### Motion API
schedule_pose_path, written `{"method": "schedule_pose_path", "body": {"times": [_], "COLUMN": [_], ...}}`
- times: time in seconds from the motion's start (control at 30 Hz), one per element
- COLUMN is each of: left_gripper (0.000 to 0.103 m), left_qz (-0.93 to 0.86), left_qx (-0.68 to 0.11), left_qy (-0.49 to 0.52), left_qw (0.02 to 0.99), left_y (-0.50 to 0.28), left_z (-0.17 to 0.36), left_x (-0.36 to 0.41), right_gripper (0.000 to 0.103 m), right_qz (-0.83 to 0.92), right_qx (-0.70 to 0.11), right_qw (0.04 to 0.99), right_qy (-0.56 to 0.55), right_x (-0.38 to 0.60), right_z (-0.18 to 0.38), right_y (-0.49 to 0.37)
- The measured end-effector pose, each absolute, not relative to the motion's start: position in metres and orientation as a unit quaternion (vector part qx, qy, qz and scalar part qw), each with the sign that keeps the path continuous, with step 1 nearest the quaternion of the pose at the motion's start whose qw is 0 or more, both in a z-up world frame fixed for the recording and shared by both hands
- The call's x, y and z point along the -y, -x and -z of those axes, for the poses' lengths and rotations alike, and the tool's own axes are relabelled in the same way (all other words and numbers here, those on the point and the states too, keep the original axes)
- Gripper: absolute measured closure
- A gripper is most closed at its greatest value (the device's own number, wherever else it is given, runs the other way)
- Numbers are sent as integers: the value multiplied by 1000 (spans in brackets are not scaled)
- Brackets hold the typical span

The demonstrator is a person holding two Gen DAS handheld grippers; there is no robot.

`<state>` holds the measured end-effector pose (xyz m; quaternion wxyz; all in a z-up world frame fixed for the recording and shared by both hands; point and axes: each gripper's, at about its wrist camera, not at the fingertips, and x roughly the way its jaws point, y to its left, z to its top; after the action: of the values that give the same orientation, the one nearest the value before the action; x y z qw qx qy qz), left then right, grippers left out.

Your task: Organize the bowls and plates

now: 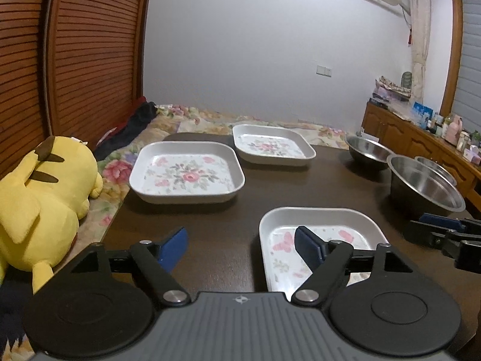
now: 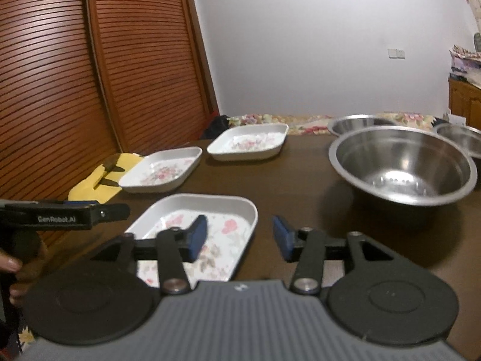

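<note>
Yellow plush toy (image 1: 45, 192) lies at far left on the floral bedcover (image 1: 117, 174), beside the dark brown worktop (image 1: 210, 219) and in front of slatted wooden doors (image 1: 75, 54).

On the worktop, left to right: a white square plate with floral print (image 1: 186, 176) near the left edge; a second white floral square plate (image 1: 272, 145) farther back; a third white floral plate (image 1: 318, 240) nearest the cameras. All three lie flat and apart from one another.

Right side: a large stainless steel bowl (image 2: 402, 165) upright, with a second steel bowl (image 2: 357, 124) behind it and a third steel bowl (image 2: 463, 138) at the right edge. Whether the bowls touch cannot be told.

Left hand-held gripper (image 1: 240, 245): jaws spread wide, nothing between them but bare worktop and the near plate's left rim; its right blue pad (image 1: 309, 248) shows over the plate's interior. No contact evident.

Right hand-held gripper (image 2: 240, 237): jaws parted, moderately; the near plate's right rim sits between them in view, pads not pressing it. A person's fingers (image 2: 12, 266) grip the left tool's handle at the edge of the right wrist view.
</note>
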<state>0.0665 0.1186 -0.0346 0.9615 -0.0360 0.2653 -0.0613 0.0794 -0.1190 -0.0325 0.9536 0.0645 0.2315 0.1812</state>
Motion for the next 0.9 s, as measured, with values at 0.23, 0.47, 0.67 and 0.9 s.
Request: {"method": "schedule_pose_path", "body": {"times": [0.23, 0.47, 0.67, 0.9], "left_gripper": [5, 4, 4, 4], "left_qz": [58, 53, 41, 27], "left_qx": [-252, -237, -229, -224], "left_qy": [32, 31, 28, 24], "left_qw": [966, 970, 972, 974], "left_y": [-68, -71, -76, -96], "left_z": [25, 16, 12, 8], "left_x": [-118, -120, -129, -148], "right_gripper": [17, 0, 0, 0], "right_qz": [-192, -198, -206, -230], "right_qx": [-214, -202, -208, -214], "right_qw": [957, 958, 956, 949], "right_qy": [-49, -38, -19, -15], "right_x": [115, 110, 101, 90], "right_z": [21, 16, 8, -15], "right_y": [-82, -86, -95, -118]}}
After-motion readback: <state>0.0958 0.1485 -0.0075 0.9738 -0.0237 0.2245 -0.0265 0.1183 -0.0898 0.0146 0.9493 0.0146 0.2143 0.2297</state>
